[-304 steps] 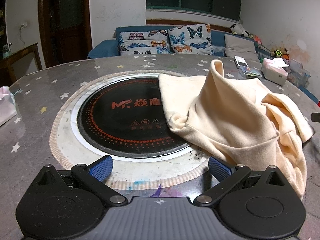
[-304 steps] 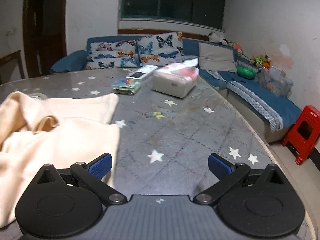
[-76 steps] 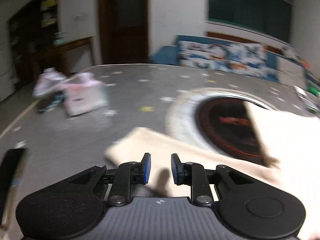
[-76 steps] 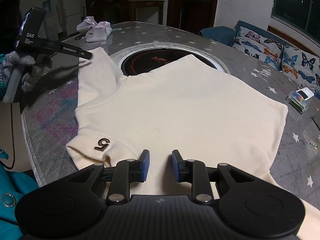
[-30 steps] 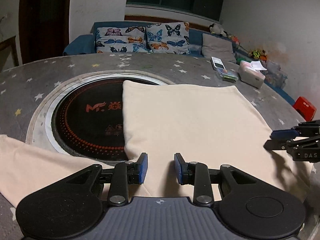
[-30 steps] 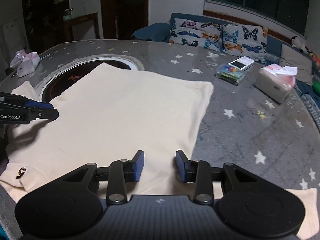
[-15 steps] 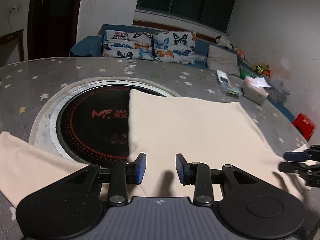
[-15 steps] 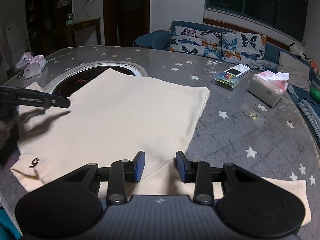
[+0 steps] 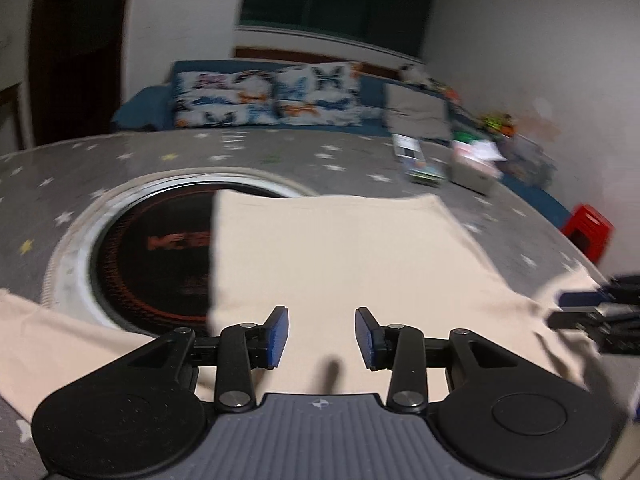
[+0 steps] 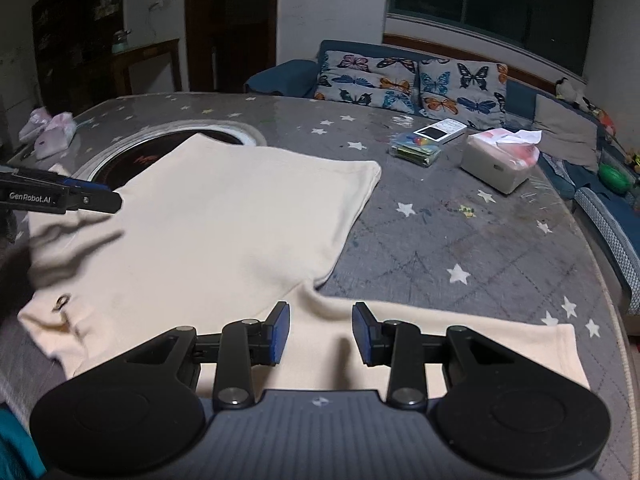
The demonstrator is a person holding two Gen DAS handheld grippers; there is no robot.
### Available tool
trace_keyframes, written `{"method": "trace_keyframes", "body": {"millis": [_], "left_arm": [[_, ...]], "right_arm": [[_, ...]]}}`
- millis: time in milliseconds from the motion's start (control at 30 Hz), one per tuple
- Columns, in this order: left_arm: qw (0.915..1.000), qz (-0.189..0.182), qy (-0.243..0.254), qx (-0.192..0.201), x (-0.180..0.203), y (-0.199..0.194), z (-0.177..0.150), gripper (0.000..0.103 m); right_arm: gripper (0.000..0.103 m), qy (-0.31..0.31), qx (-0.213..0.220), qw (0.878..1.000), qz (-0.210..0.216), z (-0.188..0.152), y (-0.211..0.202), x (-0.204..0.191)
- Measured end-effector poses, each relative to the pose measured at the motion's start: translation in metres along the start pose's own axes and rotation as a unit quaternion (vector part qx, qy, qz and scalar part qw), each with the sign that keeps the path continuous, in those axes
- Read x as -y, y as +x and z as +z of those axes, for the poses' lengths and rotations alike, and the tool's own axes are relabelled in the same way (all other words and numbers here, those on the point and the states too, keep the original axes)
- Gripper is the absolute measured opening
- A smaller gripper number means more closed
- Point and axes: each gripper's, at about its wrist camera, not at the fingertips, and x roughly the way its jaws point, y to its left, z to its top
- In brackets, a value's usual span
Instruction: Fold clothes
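A cream sweatshirt [image 9: 344,256] lies flat on the grey star-patterned table, body spread and both sleeves out to the sides; it also shows in the right wrist view [image 10: 224,232]. My left gripper [image 9: 322,338] hovers over the near edge of the body, jaws partly open and empty. My right gripper [image 10: 320,334] hovers over the right sleeve [image 10: 460,340] near the armpit, jaws partly open and empty. The left gripper appears at the left edge of the right wrist view [image 10: 96,200]. The right gripper appears at the right edge of the left wrist view [image 9: 592,312].
A round black induction plate [image 9: 160,248] is set in the table, partly under the sweatshirt. A tissue box [image 10: 500,160], a remote and a small packet [image 10: 416,150] lie at the far right. Pink items [image 10: 52,134] sit far left. A sofa with butterfly cushions [image 10: 400,80] stands behind.
Both grippers have opened wider over the last second. The right gripper has shifted right, off the body and over the right sleeve. The left view has swung slightly and is blurred.
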Motion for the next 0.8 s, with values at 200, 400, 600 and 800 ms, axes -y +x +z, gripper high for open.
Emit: {"method": "trace_keyframes", "body": {"millis": [200, 400, 600, 800], "left_arm": [[0.996, -0.047, 0.076, -0.005, 0.045, -0.01, -0.019, 0.045], [0.9879, -0.069, 0.138, -0.011, 0.077, -0.011, -0.035, 0.046], [0.984, -0.075, 0.161, -0.016, 0.087, -0.008, -0.038, 0.046], [0.9814, -0.094, 0.167, -0.004, 0.104, -0.002, -0.028, 0.046]], "right_arm": [[0.035, -0.039, -0.007, 0.999, 0.018, -0.01, -0.012, -0.016], [0.035, -0.064, -0.007, 0.997, 0.046, -0.018, -0.02, -0.035], [0.035, -0.074, -0.023, 0.997, 0.024, -0.033, -0.023, -0.033], [0.035, -0.025, -0.009, 1.0, -0.013, -0.032, -0.033, -0.002]]}}
